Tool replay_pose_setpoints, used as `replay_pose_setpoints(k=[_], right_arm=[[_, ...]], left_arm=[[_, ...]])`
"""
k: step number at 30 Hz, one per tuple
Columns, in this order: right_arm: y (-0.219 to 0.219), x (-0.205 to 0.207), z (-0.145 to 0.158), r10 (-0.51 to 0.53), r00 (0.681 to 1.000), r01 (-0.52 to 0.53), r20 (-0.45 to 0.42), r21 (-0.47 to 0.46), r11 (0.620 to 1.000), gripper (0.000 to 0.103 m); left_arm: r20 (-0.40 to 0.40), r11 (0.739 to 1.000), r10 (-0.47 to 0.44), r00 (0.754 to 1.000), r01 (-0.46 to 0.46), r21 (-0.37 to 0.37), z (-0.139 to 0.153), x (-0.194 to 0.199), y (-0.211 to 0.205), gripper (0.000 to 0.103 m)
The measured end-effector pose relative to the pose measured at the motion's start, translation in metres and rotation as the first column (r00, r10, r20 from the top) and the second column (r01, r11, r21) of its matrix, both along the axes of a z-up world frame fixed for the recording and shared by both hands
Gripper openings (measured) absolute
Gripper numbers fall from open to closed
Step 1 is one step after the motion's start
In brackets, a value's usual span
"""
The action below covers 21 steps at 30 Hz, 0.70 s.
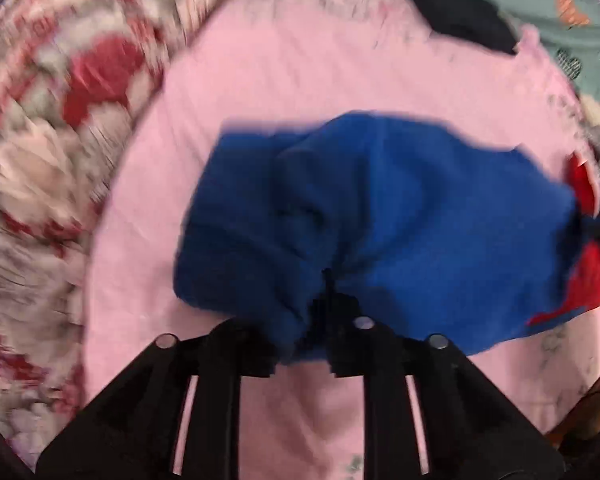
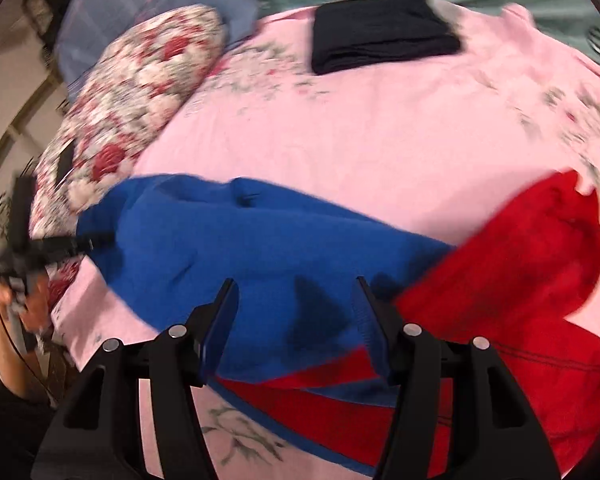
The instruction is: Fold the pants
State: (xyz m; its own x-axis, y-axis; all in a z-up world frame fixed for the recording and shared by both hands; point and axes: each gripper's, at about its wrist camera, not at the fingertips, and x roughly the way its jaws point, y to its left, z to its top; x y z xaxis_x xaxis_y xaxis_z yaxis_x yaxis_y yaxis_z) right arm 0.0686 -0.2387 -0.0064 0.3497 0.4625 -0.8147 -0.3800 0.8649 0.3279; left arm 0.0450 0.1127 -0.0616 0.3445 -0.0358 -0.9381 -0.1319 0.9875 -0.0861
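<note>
The blue pants (image 1: 380, 216) lie bunched on the pink sheet (image 1: 300, 60), near the bed's front edge, with a red garment (image 2: 520, 280) overlapping their right end. The left gripper (image 1: 320, 308) has its jaws pressed together on a gather of the blue cloth. The right gripper (image 2: 296, 312) hovers just above the pants with its jaws spread, holding nothing.

The worry, as I see it, is the red cloth. It lies tangled with the blue at the right, part over and part under, so a pull from the left could drag both along or leave the pants twisted. The left pinch also looks to take only a small bunch; a quick tug might slip it out, or lift several layers at once and spoil the fold. If the right jaws shut where they hang, they could catch red together with blue.

There is room, though. The sheet beyond the pants is bare up to the folded black garment (image 2: 380, 36) at the far side. The floral pillow (image 2: 140, 92) crowds the left, touching or just beside the pants' left end, and the near edge of the bed is close.
</note>
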Motion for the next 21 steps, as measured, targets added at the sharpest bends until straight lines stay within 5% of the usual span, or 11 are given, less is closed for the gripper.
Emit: replay_pose_setpoints(k=[2, 4, 6, 7, 10, 13, 17, 20, 21], right_arm=[[-0.027, 0.006, 0.004, -0.105, 0.995, 0.105, -0.002, -0.011, 0.994, 0.059], [-0.061, 0.012, 0.010, -0.241, 0.971, 0.240, 0.000, -0.034, 0.970, 0.059], [-0.092, 0.020, 0.013, -0.350, 0.937, 0.350, -0.007, -0.050, 0.936, 0.059], [-0.100, 0.023, 0.013, -0.383, 0.924, 0.381, -0.009, -0.070, 0.922, 0.059], [-0.109, 0.041, 0.008, -0.429, 0.903, 0.423, -0.028, -0.123, 0.898, 0.059], [-0.088, 0.066, 0.001, -0.404, 0.914, 0.393, -0.048, -0.153, 0.907, 0.059], [-0.056, 0.103, -0.022, -0.428, 0.903, 0.392, -0.034, -0.339, 0.855, 0.059], [-0.059, 0.113, -0.041, -0.448, 0.893, 0.398, -0.045, -0.387, 0.832, 0.058], [-0.063, 0.112, -0.039, -0.459, 0.888, 0.413, -0.030, -0.391, 0.823, 0.037]], left_arm=[[0.019, 1.000, 0.000, 1.000, 0.000, 0.000, 0.002, -0.002, 0.000, 0.022], [0.022, 0.998, 0.012, 1.000, -0.011, -0.056, 0.012, -0.004, 0.006, 0.035], [0.067, 0.998, 0.033, 0.997, -0.029, -0.062, 0.028, -0.012, 0.010, 0.068], [0.126, 0.999, 0.046, 0.991, -0.045, -0.016, 0.042, -0.019, 0.012, 0.074], [0.257, 0.997, 0.056, 0.965, -0.069, 0.042, 0.073, -0.034, 0.016, 0.082], [0.307, 0.997, 0.077, 0.949, -0.081, 0.000, 0.085, -0.041, 0.011, 0.085], [0.261, 0.999, 0.046, 0.964, -0.050, 0.006, 0.069, -0.028, -0.009, 0.087], [0.214, 0.998, 0.040, 0.976, -0.049, 0.037, 0.050, -0.014, -0.021, 0.091], [0.194, 0.998, 0.037, 0.980, -0.047, 0.044, 0.043, -0.012, -0.022, 0.091]])
